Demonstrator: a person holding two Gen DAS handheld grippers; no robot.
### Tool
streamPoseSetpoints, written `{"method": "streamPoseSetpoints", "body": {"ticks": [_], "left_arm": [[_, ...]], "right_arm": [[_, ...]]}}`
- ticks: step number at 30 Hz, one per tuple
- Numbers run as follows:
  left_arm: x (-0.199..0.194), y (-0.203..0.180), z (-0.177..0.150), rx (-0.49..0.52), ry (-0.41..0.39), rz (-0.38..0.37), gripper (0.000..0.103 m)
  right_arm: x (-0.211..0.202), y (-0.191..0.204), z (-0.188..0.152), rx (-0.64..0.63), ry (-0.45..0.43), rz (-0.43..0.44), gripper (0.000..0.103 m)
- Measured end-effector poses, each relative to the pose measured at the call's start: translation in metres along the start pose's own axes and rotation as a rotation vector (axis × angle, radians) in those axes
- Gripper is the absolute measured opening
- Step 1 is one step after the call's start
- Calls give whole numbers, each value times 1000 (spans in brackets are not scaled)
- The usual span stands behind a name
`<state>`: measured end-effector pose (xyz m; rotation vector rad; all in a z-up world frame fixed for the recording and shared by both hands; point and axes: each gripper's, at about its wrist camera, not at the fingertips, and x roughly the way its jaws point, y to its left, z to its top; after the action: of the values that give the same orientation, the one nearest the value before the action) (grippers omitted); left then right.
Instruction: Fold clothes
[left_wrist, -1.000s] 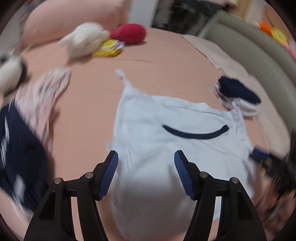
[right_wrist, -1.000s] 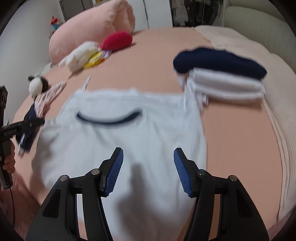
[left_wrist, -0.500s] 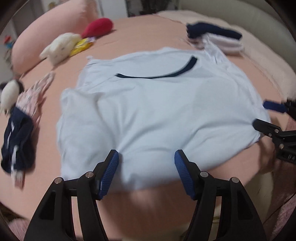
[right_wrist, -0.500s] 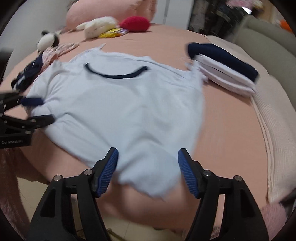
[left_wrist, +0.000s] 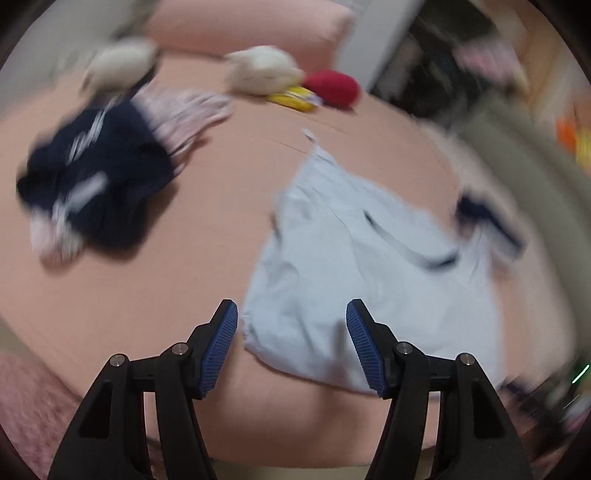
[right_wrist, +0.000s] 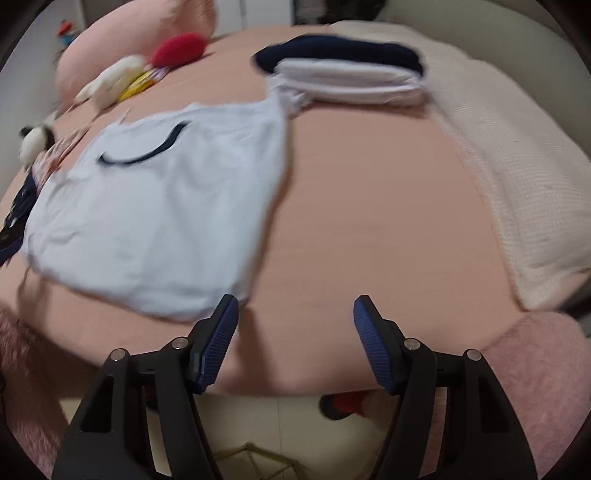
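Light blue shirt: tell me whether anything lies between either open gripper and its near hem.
Nothing visible does. The left gripper hangs right over the light blue shirt, at its hem corner; the right gripper faces bare pink bedsheet just beside it.

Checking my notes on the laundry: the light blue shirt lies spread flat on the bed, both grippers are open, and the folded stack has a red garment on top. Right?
Not quite: the garment on top of the folded stack is navy, not red, as the right wrist view shows. The rest holds: the light blue shirt lies spread on the bed, and the left gripper and right gripper are open.

Pink bed (right_wrist: 369, 206) carries pale-blue shirt (right_wrist: 155, 206), folded stack (right_wrist: 343, 70), toys (right_wrist: 110, 79).
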<state>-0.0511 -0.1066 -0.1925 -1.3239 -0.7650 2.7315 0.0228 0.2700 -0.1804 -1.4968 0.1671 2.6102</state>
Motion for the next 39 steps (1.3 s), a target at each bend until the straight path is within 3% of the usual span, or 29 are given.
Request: {"method": "streamPoseSetpoints", "body": {"ticks": [4,6,8,9,12,16,20,24,27,30,34,39], "left_arm": [[11,7,2,-13,77,3,64],[18,-1,2,17,109,57,64],[21,-4,-1,58,108,180,64],[20,-5,-1,67,101,200,64],[13,-6,0,61,67,115,64],[2,-8,2,51,22,1,63],[-4,-30,-2,131,-4,-101,63],[9,-72,-20,262,63,-208,63],[26,-123,-44,438,134,-215,63],[48,-161,-67,548,201,-175,63],[68,-172,-85,576,223,-102,63],[62,-158,-90,558,210,-134,64]], "right_arm": [[7,13,5,-5,25,97,65],[12,20,7,-18,41,124,64],[14,24,1,-69,54,38,70],[12,21,-1,-75,53,6,71],[-2,-6,-3,29,43,-70,69],[0,-33,-1,190,67,42,68],[12,-3,6,64,69,63,67],[17,20,12,-28,46,65,67],[18,11,18,28,39,135,66],[16,10,18,36,30,175,64],[19,12,22,27,18,211,63],[22,21,34,8,-8,300,60]]}}
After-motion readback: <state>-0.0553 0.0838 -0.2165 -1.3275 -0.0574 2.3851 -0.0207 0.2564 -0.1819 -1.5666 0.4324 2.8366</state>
